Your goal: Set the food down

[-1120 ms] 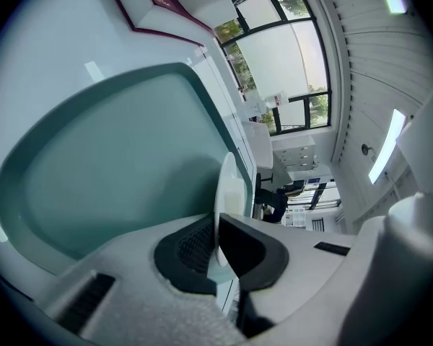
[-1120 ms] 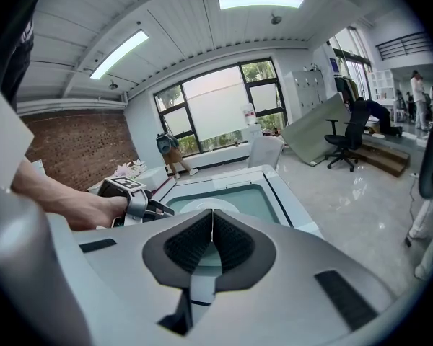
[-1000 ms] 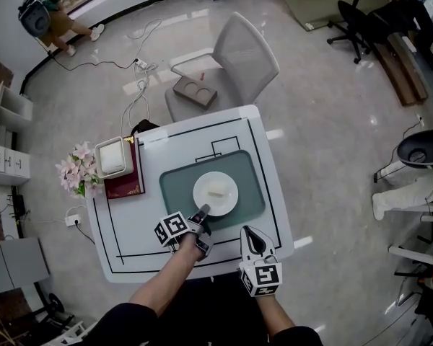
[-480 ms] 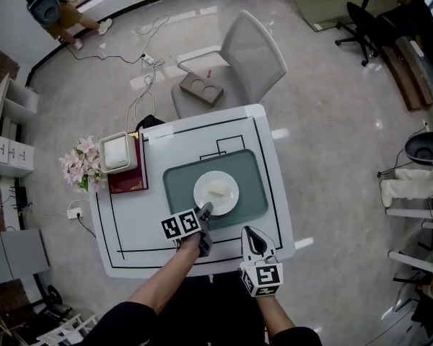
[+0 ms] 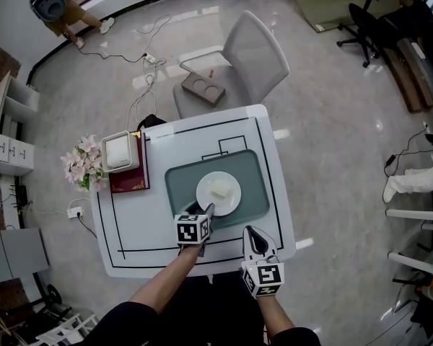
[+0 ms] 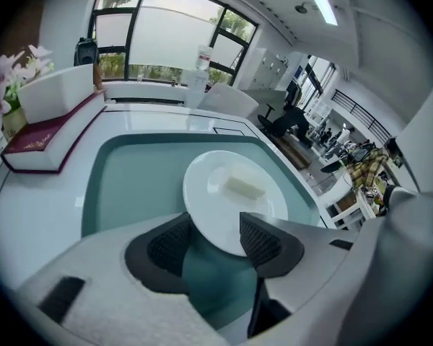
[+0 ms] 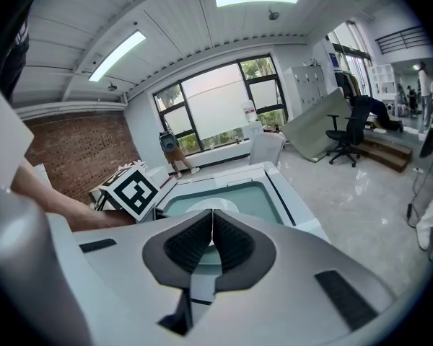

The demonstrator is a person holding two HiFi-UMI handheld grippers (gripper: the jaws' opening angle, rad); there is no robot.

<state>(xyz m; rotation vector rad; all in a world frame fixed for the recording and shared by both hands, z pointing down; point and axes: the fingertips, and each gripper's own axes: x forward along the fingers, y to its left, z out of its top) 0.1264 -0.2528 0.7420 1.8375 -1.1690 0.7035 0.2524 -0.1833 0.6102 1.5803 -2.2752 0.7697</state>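
The food (image 5: pixel 218 190), a pale block, lies on the white plate (image 5: pixel 233 202), which sits flat on the green mat (image 5: pixel 179 187) on the table (image 5: pixel 130 229). My left gripper (image 5: pixel 206 213) is at the plate's near rim, its jaws opening, with the rim between them but not pinched. My right gripper (image 5: pixel 251 233) waits nearby, pressed together on nothing. I judge the set-down done, with 1 thing left: backing the left gripper away.

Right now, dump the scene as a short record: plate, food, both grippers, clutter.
plate: white, flat on green mat
food: pale block, plate centre
left gripper: jaws opening, plate's near rim between them
right gripper: shut, empty, by front edge of table
clutter: white box on red book, flowers at left edge
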